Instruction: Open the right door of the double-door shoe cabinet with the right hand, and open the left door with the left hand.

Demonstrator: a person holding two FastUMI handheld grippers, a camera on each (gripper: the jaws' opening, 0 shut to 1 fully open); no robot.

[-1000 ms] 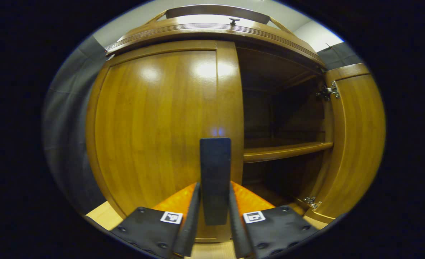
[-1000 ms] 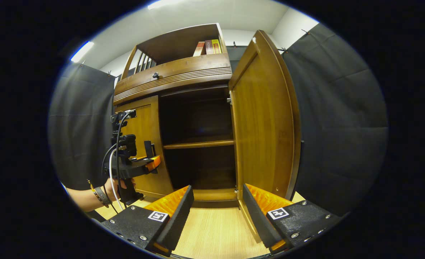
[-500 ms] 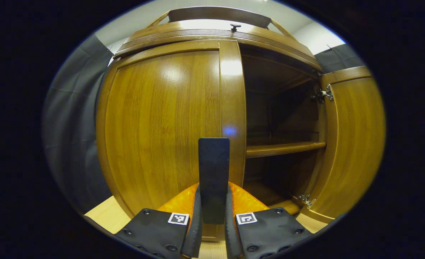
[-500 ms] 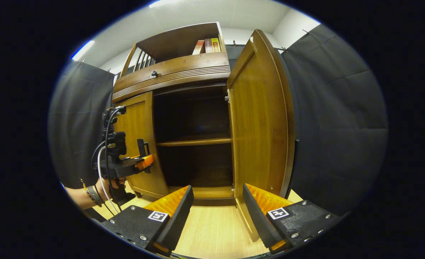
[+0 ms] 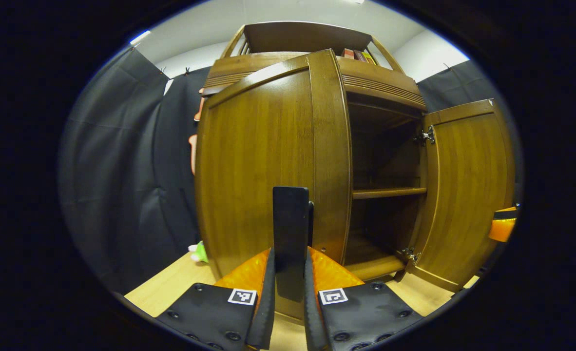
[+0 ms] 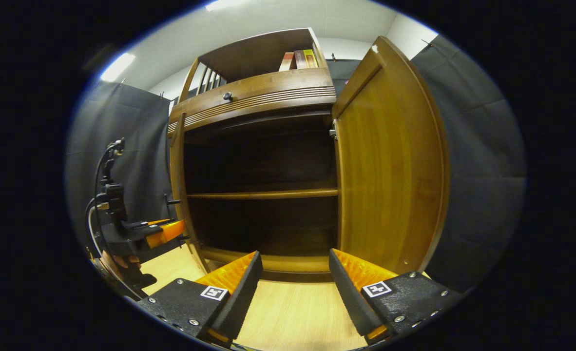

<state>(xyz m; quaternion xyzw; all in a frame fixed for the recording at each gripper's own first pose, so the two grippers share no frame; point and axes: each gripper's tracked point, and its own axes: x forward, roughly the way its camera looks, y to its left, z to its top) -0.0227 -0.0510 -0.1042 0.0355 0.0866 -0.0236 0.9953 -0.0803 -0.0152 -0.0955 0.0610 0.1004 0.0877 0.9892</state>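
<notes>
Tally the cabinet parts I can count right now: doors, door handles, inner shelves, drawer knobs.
Cabinet doors: 2, the left door and the right door
Door handles: 1, the left door's handle
Inner shelves: 1, the shelf
Drawer knobs: 1, the knob
Total: 5

A staged recording booth dressed as a home corner — black cloth hangs as walls on both sides of a wooden shoe cabinet. The cabinet stands on pale wood flooring, with a few books on its open top shelf. Above the cloth — plain white walls and a ceiling strip light.
</notes>
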